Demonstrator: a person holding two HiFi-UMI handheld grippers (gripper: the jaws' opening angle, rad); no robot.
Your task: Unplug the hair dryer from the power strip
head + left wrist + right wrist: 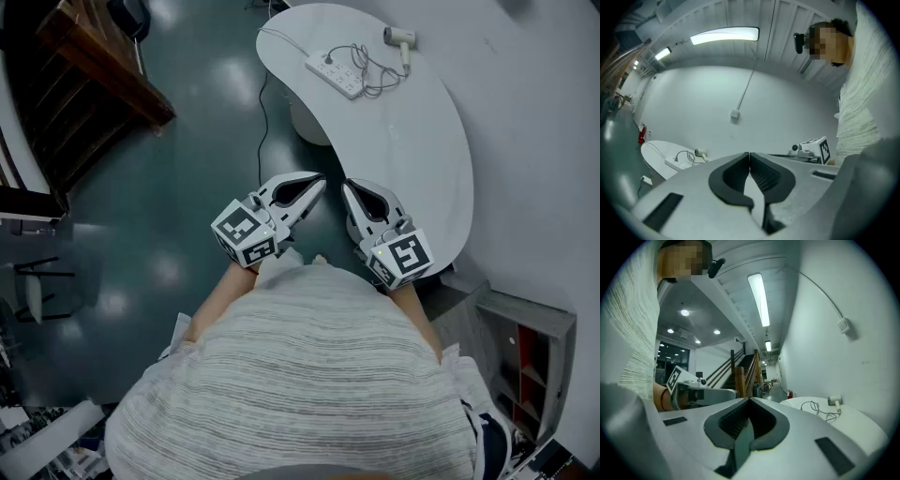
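A small white hair dryer [401, 39] lies at the far end of a curved white table [422, 159]. Its grey cord [370, 70] loops to a white power strip [336, 73] beside it. Both grippers are held close to the person's body, well short of these things. My left gripper [319, 182] is shut with nothing in it, tips touching. My right gripper [347, 187] is also shut and empty. The left gripper view shows the dryer [700, 152] and strip [678, 164] far off at the left. In the right gripper view the dryer [833, 401] lies far right.
A dark wooden staircase [89, 75] stands at the upper left over a glossy dark green floor [187, 169]. A grey shelf unit [525, 366] sits at the lower right by the white wall [544, 112]. The strip's own white cable [281, 39] runs off the table's far edge.
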